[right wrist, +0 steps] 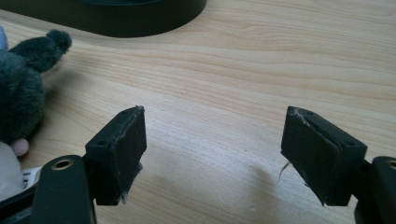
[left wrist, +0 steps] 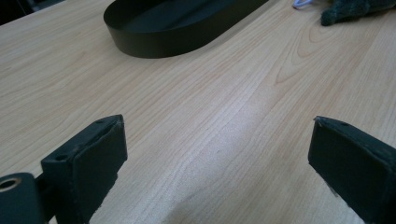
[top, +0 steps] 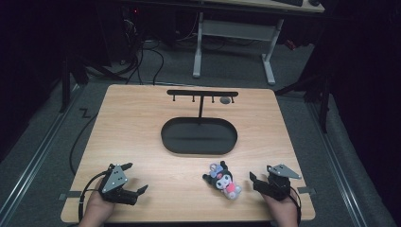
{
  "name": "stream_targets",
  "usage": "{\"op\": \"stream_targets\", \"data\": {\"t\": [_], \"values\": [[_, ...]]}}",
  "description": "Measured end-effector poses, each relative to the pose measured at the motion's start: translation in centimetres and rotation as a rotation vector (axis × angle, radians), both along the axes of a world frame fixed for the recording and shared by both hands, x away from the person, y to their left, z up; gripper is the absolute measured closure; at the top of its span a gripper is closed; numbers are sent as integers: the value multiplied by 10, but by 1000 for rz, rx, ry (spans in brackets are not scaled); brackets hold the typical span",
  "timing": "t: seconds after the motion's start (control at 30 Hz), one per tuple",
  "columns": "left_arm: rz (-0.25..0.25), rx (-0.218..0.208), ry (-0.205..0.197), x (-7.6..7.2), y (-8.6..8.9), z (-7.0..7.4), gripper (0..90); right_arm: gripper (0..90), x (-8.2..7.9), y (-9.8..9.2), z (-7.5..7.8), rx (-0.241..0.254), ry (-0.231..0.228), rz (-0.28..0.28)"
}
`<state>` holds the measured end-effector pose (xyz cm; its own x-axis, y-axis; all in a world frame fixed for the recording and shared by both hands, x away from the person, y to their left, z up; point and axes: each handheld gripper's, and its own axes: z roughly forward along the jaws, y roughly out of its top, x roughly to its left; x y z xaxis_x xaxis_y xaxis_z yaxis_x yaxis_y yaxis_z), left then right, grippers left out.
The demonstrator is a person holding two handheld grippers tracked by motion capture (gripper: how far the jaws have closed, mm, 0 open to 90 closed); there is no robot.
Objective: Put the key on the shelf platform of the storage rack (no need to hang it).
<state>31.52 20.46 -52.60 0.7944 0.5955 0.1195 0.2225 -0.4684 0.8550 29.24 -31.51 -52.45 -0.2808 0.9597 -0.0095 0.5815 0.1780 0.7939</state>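
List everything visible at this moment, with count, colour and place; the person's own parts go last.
Table: one, light wood, centre.
Stand with hooks: one, black, far middle of table, on an oval tray base.
Plush toy: one, dark grey with pink, near edge, lying just left of the right tongs.
Desk frame: one, white, on the floor beyond the table.
Left tongs: one, black, near left corner, open, nothing between them.
Right tongs: one, black, near right corner, open, nothing between them.
Hands: two, at the bottom edge.

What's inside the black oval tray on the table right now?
Nothing is visible inside the black oval tray except the upright post of the hook stand rising from its far side. Its near wall hides a strip of the floor.
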Motion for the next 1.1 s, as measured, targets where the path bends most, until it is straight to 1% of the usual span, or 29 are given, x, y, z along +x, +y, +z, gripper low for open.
{"op": "stream_targets", "data": {"t": [0.07,0.33,0.53,0.93,1.03,1.1], "values": [[0,3,1,0,0,0,50,222,0,1,0,5,0,2],[0,3,1,0,1,-1,50,217,1,4,1,2,-25,12],[1,7,4,0,1,-1,50,217,1,4,1,13,-40,17],[-1,9,8,0,1,-2,50,219,2,5,0,22,-37,17],[-2,11,8,0,1,-2,51,217,2,4,2,30,-43,10],[-2,9,6,0,1,-2,51,216,2,3,3,24,-48,9]]}}
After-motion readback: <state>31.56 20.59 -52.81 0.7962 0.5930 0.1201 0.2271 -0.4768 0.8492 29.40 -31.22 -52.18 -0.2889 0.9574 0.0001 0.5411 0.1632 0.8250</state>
